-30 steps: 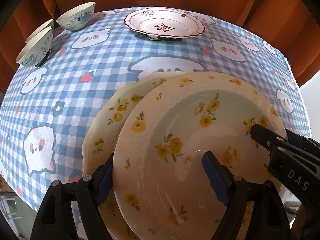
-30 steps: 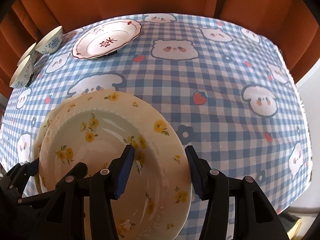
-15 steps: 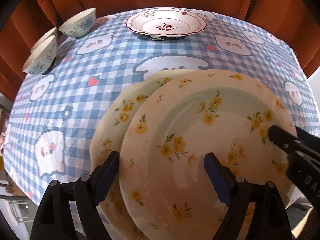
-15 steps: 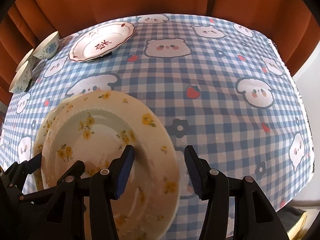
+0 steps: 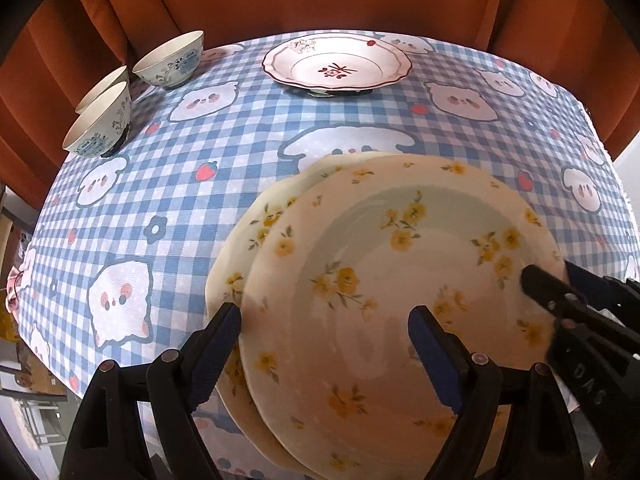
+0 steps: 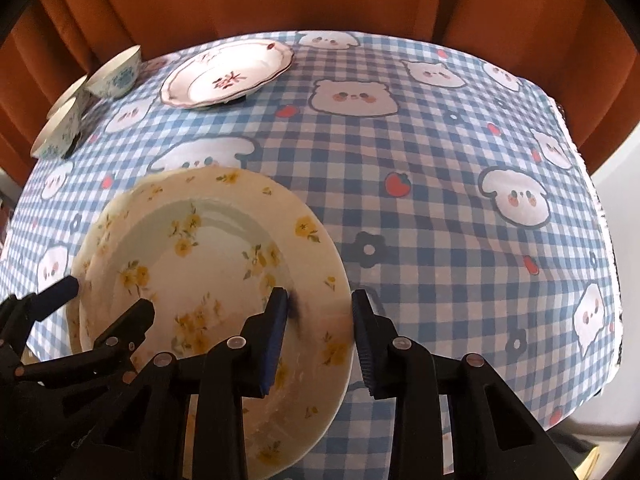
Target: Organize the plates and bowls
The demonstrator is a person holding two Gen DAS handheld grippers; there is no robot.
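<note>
At the bottom of the right wrist view, the right gripper (image 6: pixel 320 312) straddles the right rim of the upper yellow-flowered plate (image 6: pixel 208 280); its jaws are closing, with the rim between them, and the pads do not yet appear to press on it. In the lower half of the left wrist view, the left gripper (image 5: pixel 324 328) stands wide open around the left part of the same plate, one finger just outside the rim and the other over the well, gripping nothing.

That upper plate lies on a lower yellow-flowered plate (image 5: pixel 248 240), offset to the right so a crescent of the lower one shows at the left. Both sit near the front edge of the checked tablecloth (image 6: pixel 440 220).

Further back, at the upper centre of the left view, a red-patterned plate (image 5: pixel 336 64) rests alone, apparently on something dark beneath it. At the upper left, a blue-patterned bowl (image 5: pixel 170 64) stands by itself, and a pair of nested bowls (image 5: pixel 100 124) sits just in front of it.

My judgement: the task is partly done. Two plates are roughly stacked and two bowls nested. Squaring the stack, adding the red plate and nesting the third bowl seem left.
</note>
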